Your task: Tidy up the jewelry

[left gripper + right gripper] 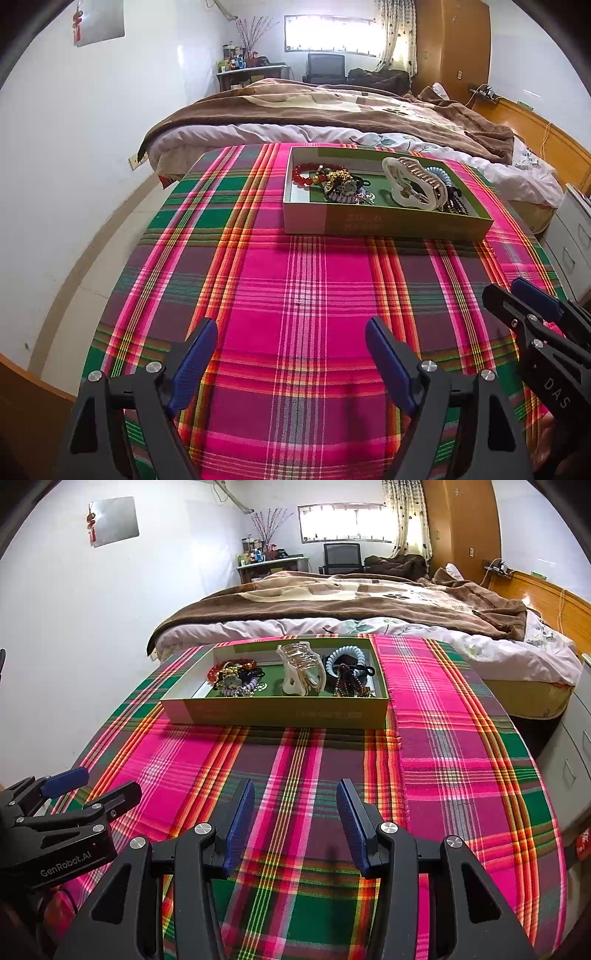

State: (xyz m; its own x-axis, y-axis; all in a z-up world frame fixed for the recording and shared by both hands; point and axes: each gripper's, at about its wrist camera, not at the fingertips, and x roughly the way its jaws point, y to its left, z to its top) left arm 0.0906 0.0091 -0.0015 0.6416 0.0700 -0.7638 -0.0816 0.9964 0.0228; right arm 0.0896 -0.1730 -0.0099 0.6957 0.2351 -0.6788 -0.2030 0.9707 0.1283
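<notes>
A shallow green box (388,223) (275,712) sits at the far side of the plaid-covered table. It holds a red bead bracelet (304,173) (216,672), a tangle of gold and purple pieces (341,186) (236,683), a large cream hair claw (410,181) (301,668), a pale blue coil tie (439,173) (347,655) and dark beads (456,203) (347,681). My left gripper (291,332) is open and empty over the cloth, well short of the box. My right gripper (295,794) is open and empty too. Each gripper shows at the edge of the other's view.
The plaid tablecloth (295,295) (461,746) covers the table. A bed with a brown blanket (332,107) (351,598) lies just behind it. A white drawer cabinet (572,236) (569,760) stands to the right. A white wall is to the left.
</notes>
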